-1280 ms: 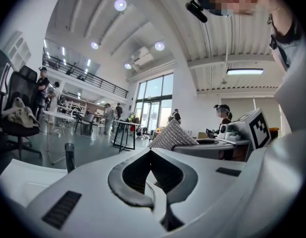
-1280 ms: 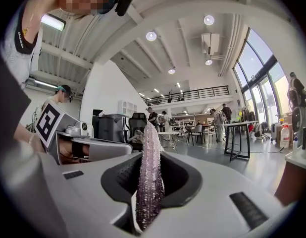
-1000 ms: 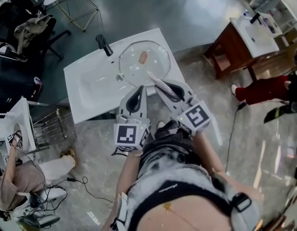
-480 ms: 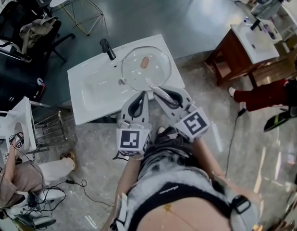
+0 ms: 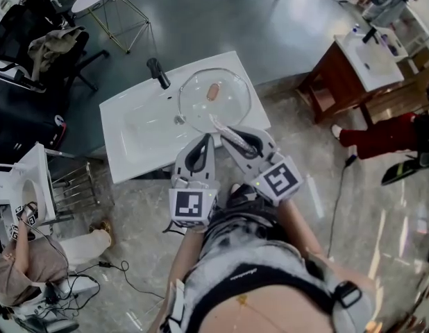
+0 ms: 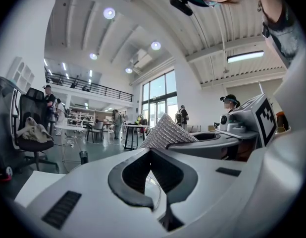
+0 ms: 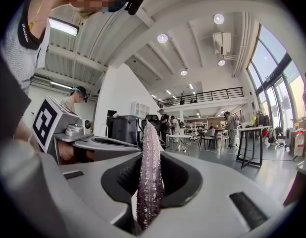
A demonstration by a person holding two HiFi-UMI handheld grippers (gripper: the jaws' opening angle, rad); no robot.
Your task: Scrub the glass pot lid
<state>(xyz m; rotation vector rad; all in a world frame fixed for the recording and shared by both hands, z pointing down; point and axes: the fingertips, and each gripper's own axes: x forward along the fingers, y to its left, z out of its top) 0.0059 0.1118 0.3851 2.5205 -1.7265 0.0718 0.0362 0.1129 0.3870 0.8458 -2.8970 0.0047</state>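
Little has shifted over the last second: both grippers sit at the near edge of the white sink (image 5: 135, 134) much as they did, and only the framing has slid a touch, which carries sink and lid slightly down the head view.

The glass pot lid (image 5: 228, 109) lies flat on the right part of the sink, brownish knob (image 5: 213, 91) upward, with the dark tap (image 5: 157, 73) just beyond its far left rim. Lying dome-up like that, it offers its whole top face to a scrubbing stroke.

The right gripper (image 5: 232, 133) pinches a silvery scouring pad (image 7: 149, 172) edge-on between its jaws. A long strip of the pad sticks out past the tips and reaches over the lid's near rim, probably so that the pad, not the hard jaws, meets the glass.

The left gripper (image 5: 203, 141) is pressed together, and its own view shows nothing caught between the tips. It hangs just beside the right one at the lid's near-left rim, most likely placed to steady the lid against sliding. Whether it actually touches the rim I cannot tell.

Scrubbing looks barely begun, with most of the glass beyond the pad.
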